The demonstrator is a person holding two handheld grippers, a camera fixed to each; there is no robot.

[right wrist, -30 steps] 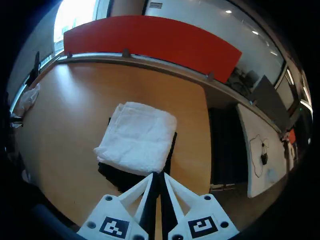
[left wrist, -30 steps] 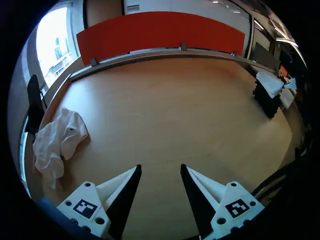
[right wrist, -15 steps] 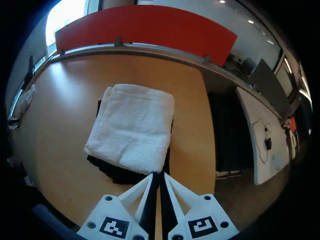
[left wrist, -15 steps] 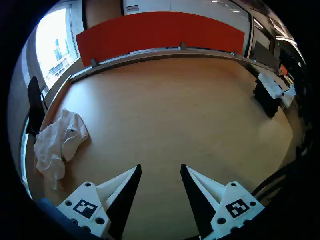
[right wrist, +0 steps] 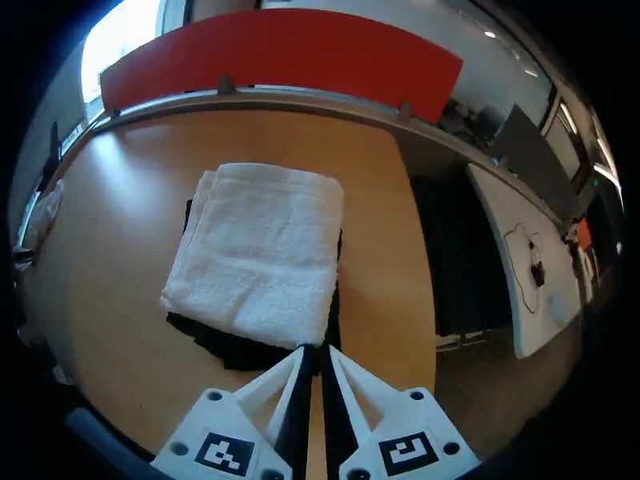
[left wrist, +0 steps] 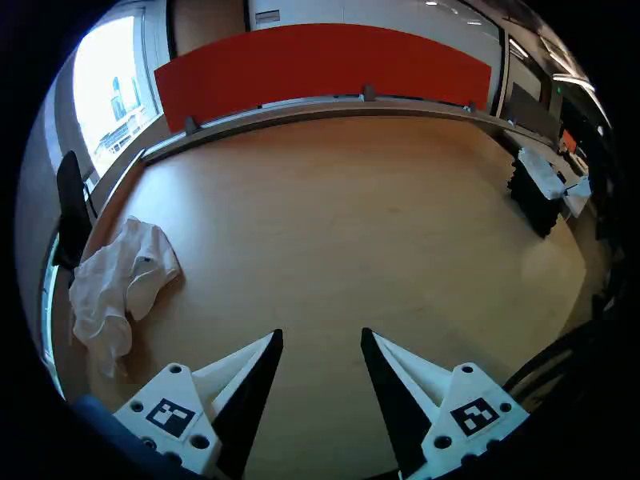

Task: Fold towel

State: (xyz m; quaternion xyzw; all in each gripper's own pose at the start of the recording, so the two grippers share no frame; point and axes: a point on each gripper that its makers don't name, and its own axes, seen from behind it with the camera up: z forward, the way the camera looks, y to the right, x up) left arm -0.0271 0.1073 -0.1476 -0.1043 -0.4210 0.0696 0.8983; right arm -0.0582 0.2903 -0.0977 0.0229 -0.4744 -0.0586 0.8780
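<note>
A folded white towel (right wrist: pixel 260 252) lies on top of a stack of dark folded cloths (right wrist: pixel 228 344) on the wooden table (right wrist: pixel 120 240). My right gripper (right wrist: pixel 318 364) is shut with nothing in it, just in front of the stack's near edge. In the left gripper view the same stack (left wrist: pixel 540 188) shows far off at the right edge of the table. A crumpled white towel (left wrist: pixel 116 284) lies at the table's left edge. My left gripper (left wrist: pixel 320 344) is open over bare wood, well right of the crumpled towel.
A red divider panel (left wrist: pixel 320 68) runs along the table's far edge. A dark chair (left wrist: pixel 70 212) stands beyond the left edge by the window. To the right of the table is a gap, then a white desk (right wrist: pixel 528 272) with a cable on it.
My right gripper has moved in closer over the folded towel, which now looks larger and nearer. The left gripper has hardly moved.
</note>
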